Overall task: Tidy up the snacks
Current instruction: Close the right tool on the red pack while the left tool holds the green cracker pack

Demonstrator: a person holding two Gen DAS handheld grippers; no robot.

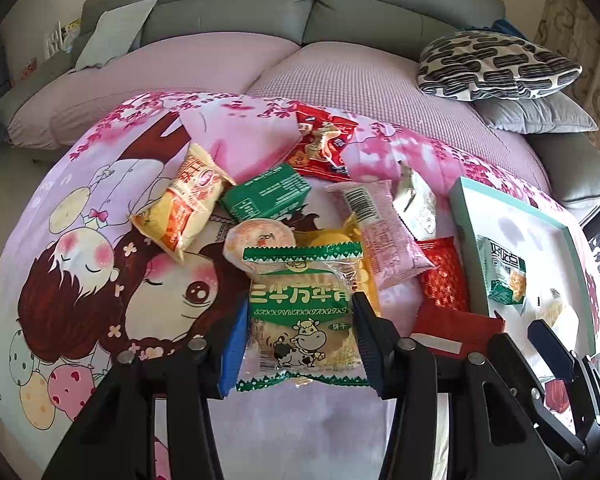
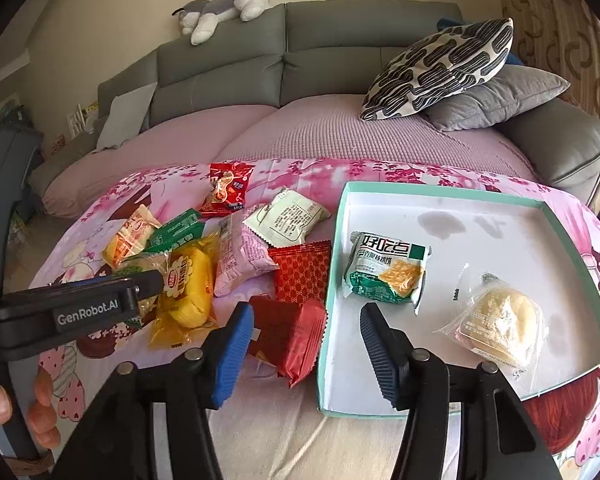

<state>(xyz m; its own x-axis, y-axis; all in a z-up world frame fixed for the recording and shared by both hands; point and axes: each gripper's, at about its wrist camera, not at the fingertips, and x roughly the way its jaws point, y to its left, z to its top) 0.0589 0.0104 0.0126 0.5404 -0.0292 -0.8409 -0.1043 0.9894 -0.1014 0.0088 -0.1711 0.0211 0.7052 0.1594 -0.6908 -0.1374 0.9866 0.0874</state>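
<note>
Your left gripper (image 1: 298, 344) pinches the green-trimmed biscuit packet (image 1: 300, 312) between its jaws, above the cartoon-print cloth (image 1: 80, 248). Your right gripper (image 2: 306, 350) hangs with jaws spread and empty over the teal tray's rim (image 2: 325, 344) (two packets lie inside). Beyond, the loose snacks (image 2: 236, 256) crowd left of the tray.

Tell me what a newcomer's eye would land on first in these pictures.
First, the green-edged biscuit packet with a cartoon cow, clamped in the left tool right before the lens. Then the heap of bright snack packs on the pink cartoon-print blanket. To its right lies the shallow mint-rimmed box, with two snacks inside, the right tool empty over its near corner.
</note>
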